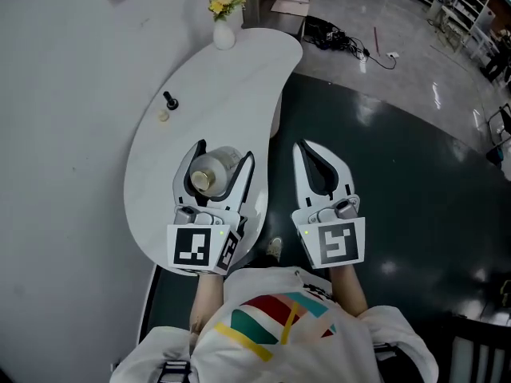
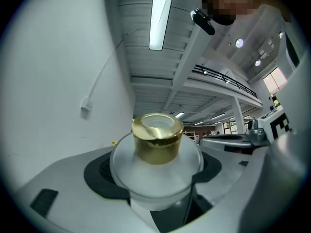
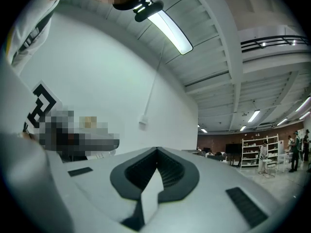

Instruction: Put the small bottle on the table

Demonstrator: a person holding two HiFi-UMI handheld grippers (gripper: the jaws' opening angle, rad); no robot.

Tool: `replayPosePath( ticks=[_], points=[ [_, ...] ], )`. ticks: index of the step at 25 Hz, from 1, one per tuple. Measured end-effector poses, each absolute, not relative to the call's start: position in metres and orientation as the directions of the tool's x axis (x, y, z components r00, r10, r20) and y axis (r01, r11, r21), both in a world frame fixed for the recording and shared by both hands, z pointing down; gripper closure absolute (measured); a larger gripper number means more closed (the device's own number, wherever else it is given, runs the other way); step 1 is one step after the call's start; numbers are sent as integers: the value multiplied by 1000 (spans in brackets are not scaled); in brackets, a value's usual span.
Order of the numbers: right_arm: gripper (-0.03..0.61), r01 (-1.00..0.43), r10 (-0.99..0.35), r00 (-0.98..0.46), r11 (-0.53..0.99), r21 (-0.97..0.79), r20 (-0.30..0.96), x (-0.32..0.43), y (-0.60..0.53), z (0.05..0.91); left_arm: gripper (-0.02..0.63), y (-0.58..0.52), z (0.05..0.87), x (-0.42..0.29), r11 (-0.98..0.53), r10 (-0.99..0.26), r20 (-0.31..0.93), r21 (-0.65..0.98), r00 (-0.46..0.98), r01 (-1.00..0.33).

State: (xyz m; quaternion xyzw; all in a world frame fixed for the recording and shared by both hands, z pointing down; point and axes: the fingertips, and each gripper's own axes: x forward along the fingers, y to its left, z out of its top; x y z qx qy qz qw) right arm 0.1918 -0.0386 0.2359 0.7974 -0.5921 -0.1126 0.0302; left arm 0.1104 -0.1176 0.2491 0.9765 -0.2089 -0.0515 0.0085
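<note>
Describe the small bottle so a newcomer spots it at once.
Start at the white curved table; over its near end the left gripper is shut on the small bottle. It is round, frosted and gold-capped, unlike the white flower vase at the far end and the small black piece near the left edge.

Large open hall, seemingly a studio or laboratory space: high beamed ceiling (image 3: 218, 42) with strip light (image 2: 160, 13); railed mezzanine (image 2: 228, 80); storage shelving (image 3: 265, 152) along the far wall; polished floor (image 1: 399, 10) with loose cables (image 1: 331, 34); curved white table (image 1: 239, 78) bearing a vase (image 1: 223, 36) of yellow flowers (image 1: 223, 2).
</note>
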Motion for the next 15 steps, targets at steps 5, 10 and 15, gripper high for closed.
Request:
replayPosePath(
  ticks=[5,10,15],
  points=[
    [566,-945,-956,280,-291,152,-91,205,-62,244,259,-142,255,117,-896,-443,-68,63,894,-440],
    [566,-958,-969,239,-245,148,-52,208,-79,255,259,-154,267,115,-869,-493,-42,74,869,-490],
    [566,-976,-985,163,-169,141,-50,210,-98,257,259,-164,272,115,-829,-559,-33,66,829,-556]
  ],
)
